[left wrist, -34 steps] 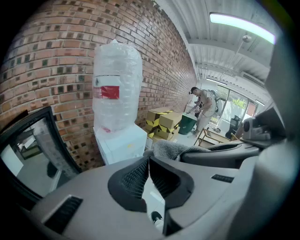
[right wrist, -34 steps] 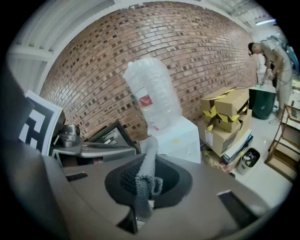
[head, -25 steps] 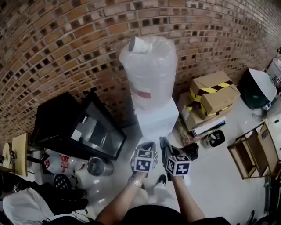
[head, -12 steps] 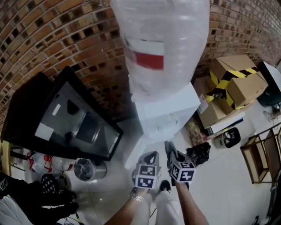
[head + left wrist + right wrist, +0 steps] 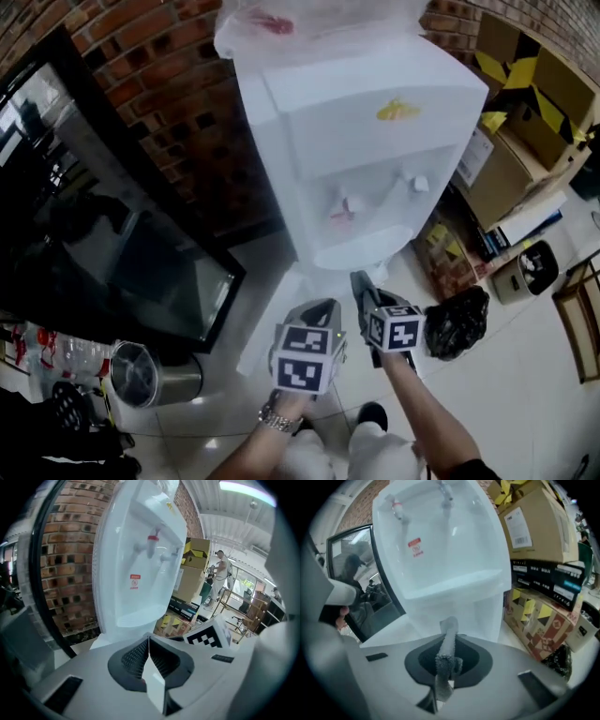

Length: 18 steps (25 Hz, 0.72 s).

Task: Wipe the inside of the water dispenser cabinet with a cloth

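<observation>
The white water dispenser (image 5: 366,141) stands against the brick wall, with its two taps and drip tray facing me. Low in front of its base, my left gripper (image 5: 314,309) has its jaws shut with nothing between them (image 5: 149,641). Just to its right, my right gripper (image 5: 362,281) is shut on a grey cloth (image 5: 447,656), whose rolled end sticks out past the jaws toward the dispenser (image 5: 440,564). A white panel (image 5: 267,333) juts out at the dispenser's foot. The cabinet's inside is hidden in every view.
A black glass-door cabinet (image 5: 112,234) stands close on the left, with a metal bin (image 5: 150,375) in front of it. Cardboard boxes (image 5: 525,112) and a black bag (image 5: 457,323) crowd the right side. A person (image 5: 220,573) stands far off.
The head view has dropped and closed in on the dispenser, which now fills the upper frame. Both grippers stay side by side, now pointing at its lower front.
</observation>
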{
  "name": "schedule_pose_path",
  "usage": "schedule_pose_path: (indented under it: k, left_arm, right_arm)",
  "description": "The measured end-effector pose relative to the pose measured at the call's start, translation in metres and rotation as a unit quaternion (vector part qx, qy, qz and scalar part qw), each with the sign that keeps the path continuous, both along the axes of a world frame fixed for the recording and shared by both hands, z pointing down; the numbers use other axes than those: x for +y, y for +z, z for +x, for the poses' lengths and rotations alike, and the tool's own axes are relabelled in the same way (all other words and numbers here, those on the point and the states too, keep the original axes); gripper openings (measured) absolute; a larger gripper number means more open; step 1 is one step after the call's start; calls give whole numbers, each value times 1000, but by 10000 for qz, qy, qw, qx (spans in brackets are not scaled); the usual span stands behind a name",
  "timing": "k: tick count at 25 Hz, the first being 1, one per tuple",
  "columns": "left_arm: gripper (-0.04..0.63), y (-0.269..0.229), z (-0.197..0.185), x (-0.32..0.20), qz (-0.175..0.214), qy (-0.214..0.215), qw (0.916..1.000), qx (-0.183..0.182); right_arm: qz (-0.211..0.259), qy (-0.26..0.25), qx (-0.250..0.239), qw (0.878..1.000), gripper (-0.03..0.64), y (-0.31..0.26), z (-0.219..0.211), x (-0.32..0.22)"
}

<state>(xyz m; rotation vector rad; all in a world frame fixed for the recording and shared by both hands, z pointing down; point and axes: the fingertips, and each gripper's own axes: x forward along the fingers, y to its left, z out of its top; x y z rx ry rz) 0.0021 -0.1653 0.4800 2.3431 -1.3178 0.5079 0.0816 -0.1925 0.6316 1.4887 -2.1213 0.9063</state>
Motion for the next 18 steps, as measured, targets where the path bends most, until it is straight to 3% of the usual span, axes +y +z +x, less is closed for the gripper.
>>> schedule_pose_path:
  k: [6,12,18]
  left_arm:
    - [8,69,-8,-16,103,22,9999,-41]
    - [8,75,8,-24,102,156,9989,434]
    - [8,88,12,-21,113,180,9998,37]
  right_arm:
    - [343,-398,-244,9983,21,74,-41,-52]
    - [773,-429,-363,9954,21,63,-55,-94]
    - [1059,-406,-390,9928,21,57,-64,-103]
